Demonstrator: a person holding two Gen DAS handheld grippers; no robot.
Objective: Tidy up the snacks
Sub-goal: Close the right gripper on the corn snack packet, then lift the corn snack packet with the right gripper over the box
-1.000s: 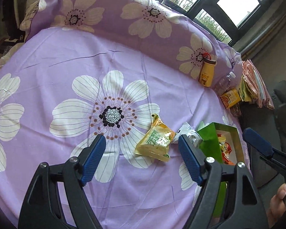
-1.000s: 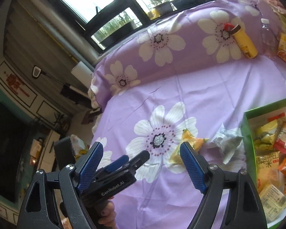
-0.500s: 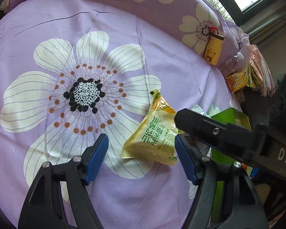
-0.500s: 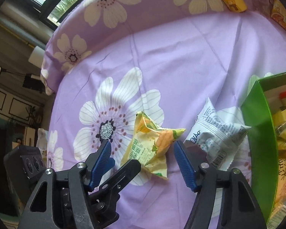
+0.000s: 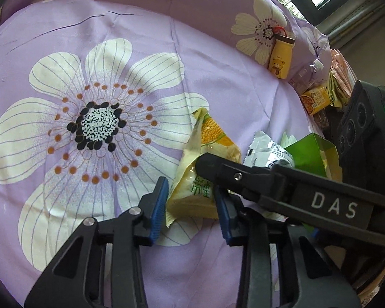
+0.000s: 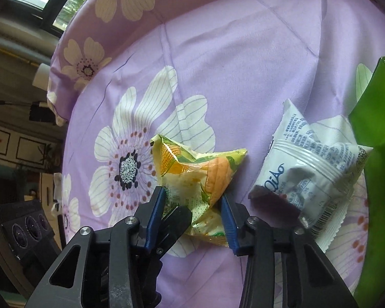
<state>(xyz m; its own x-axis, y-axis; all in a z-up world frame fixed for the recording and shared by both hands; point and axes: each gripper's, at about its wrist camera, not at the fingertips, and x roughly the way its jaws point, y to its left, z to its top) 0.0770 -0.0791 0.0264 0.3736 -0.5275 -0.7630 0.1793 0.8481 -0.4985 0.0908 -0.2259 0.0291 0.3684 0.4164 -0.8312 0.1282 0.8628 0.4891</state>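
Yellow bear bottle (image 5: pixel 280 59): left view only

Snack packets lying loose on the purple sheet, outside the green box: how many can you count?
2. The yellow corn packet lies on the big flower print, between both grippers' closing jaws; the white packet lies beside the green box. Others may be hidden.

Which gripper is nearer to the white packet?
Right. Both grippers are closing on the yellow packet; the right gripper sits just beside the white packet, while the left gripper is at the yellow packet's other side, further away.
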